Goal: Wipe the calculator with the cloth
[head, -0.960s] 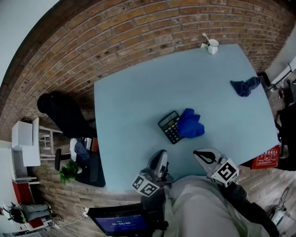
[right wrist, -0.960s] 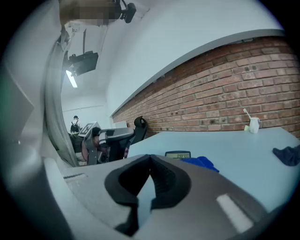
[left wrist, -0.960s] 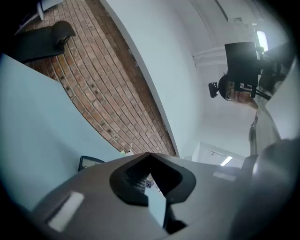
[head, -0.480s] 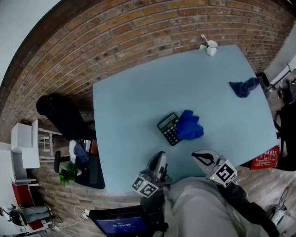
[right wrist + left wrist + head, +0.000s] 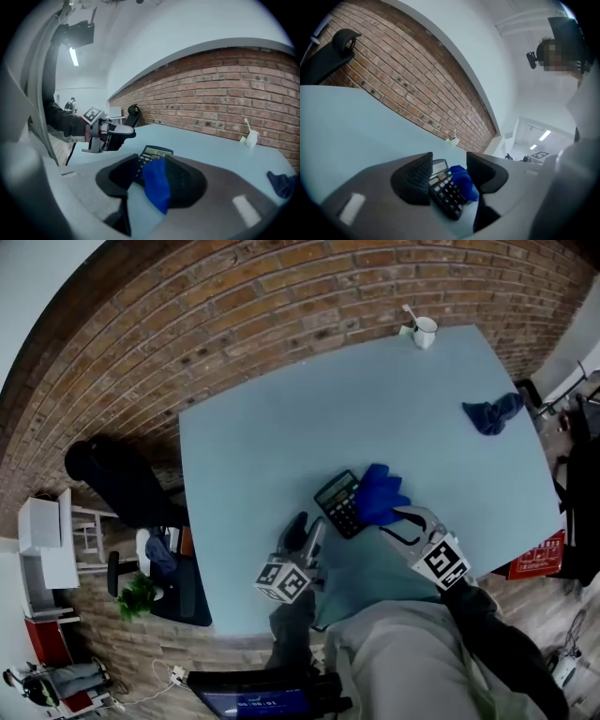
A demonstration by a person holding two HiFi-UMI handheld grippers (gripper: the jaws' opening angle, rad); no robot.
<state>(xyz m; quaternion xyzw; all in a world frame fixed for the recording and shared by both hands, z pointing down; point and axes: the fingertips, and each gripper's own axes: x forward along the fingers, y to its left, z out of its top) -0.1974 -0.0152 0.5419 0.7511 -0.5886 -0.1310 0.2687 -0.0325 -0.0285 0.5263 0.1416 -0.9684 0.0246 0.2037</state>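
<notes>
The calculator (image 5: 339,504) lies flat near the front of the pale blue table (image 5: 281,427), keys up. The bright blue cloth (image 5: 380,493) is bunched against its right side and looks to overlap that edge. The right gripper (image 5: 403,514) has just been opening its jaws. They stand partly apart, with the near fold of the cloth in the gap between them but, as far as I can see, not yet pinched. The left gripper (image 5: 309,526) has also just been opening and now gapes fairly wide and empty. It sits just short of the calculator's near left corner, with the calculator and cloth showing ahead through the gap. The cloth is likely soft, light and limp, so it should be taken at a thick bunched fold rather than a thin hem, which could slip out or trail. The calculator is probably a light, stiff plastic slab that will skate on the smooth tabletop as soon as it is rubbed. It wants steadying by its side edges or a corner — not by the keys or the display, which look the most delicate parts. A second cloth (image 5: 494,413), darker blue, and a cup (image 5: 425,332) sit well apart at the far side of the table — neither seems to matter here.
</notes>
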